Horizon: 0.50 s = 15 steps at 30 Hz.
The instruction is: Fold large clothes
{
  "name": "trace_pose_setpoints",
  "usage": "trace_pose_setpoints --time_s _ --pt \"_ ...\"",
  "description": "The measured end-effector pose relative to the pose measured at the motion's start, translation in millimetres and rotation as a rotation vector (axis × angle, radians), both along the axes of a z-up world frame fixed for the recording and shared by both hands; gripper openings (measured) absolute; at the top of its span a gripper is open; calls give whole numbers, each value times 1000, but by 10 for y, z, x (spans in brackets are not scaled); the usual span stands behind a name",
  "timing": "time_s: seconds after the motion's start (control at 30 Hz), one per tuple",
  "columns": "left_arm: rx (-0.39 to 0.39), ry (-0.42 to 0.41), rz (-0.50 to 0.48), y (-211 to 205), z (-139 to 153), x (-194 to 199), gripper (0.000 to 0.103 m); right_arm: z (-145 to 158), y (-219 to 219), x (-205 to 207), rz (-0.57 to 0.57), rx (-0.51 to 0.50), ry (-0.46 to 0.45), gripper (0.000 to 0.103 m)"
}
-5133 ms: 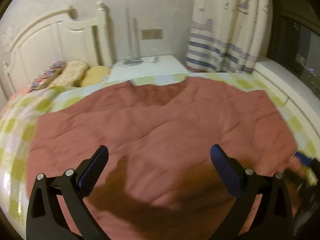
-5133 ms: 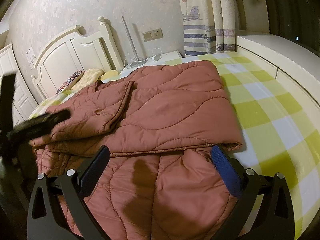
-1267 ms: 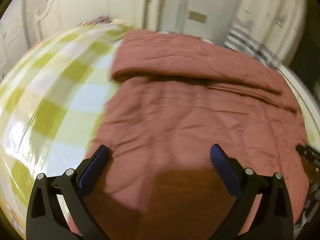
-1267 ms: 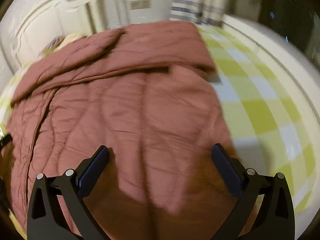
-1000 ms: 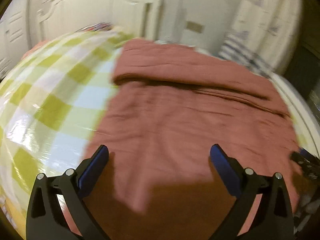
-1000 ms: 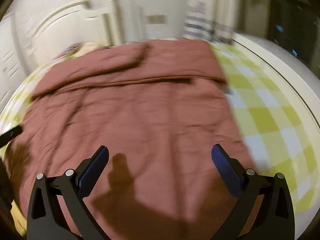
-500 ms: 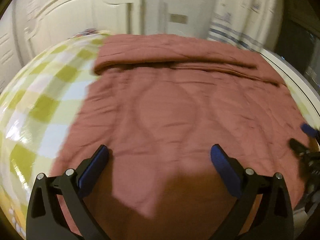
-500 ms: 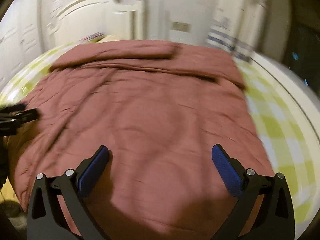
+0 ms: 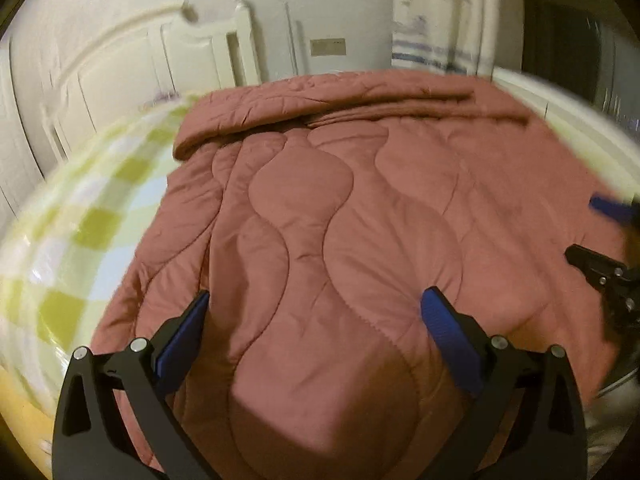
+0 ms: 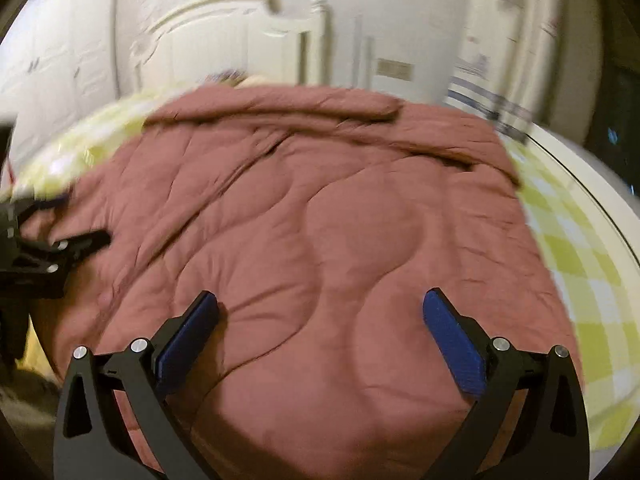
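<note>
Cream walls and a white headboard (image 9: 176, 52) back a bed (image 9: 80, 232) covered in a green-and-white checked sheet. Striped curtains (image 10: 492, 108) hang at the right. No writing is readable. Across the bed lies the quilted red-brown coat (image 9: 340, 208), its far end folded over. Left gripper (image 9: 314, 314) and right gripper (image 10: 320, 314) hover above its near edge, jaws spread wide, holding nothing.

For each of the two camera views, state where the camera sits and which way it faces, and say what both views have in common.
Left wrist: sits on the left gripper, open, above the quilt's near end, facing the headboard; the right gripper shows at right.
Right wrist: sits on the right gripper, open, facing the same way; the left gripper shows at left.
Shared: quilt, checked sheet, headboard, curtain.
</note>
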<state>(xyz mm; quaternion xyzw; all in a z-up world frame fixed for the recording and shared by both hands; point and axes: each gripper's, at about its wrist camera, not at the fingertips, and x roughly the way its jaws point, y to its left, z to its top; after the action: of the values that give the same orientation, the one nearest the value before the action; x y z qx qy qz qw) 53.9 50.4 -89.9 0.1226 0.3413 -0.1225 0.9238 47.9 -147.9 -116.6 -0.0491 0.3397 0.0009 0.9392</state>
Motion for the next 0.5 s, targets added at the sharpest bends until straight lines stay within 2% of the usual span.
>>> trace_pose_setpoints --time_s 0.03,0.1,0.2,0.23,0.33,0.37,0.43,0.5 --pt "-11 -3 0 16 -2 -2 101 -15 -17 -14 2 11 -28 98" --pt "-34 27 -1 72 6 40 101 -11 -85 -11 -3 38 -9 98" --pt "-93 46 34 300 52 34 101 85 -220 -153 -91 -31 -46 98" --pt "-109 36 72 430 56 17 101 98 -287 -225 -123 -40 -64 98" --pt "-134 26 150 722 21 14 101 38 -639 -446 -239 -3 -72 98" --pt "-153 35 161 808 2 18 101 -31 -769 -506 -267 31 -54 98" --pt "-159 26 187 901 1 -10 101 -72 -900 -643 -281 116 -82 98" --pt "-164 28 187 899 31 -28 101 -46 -880 -710 -297 97 -84 98"
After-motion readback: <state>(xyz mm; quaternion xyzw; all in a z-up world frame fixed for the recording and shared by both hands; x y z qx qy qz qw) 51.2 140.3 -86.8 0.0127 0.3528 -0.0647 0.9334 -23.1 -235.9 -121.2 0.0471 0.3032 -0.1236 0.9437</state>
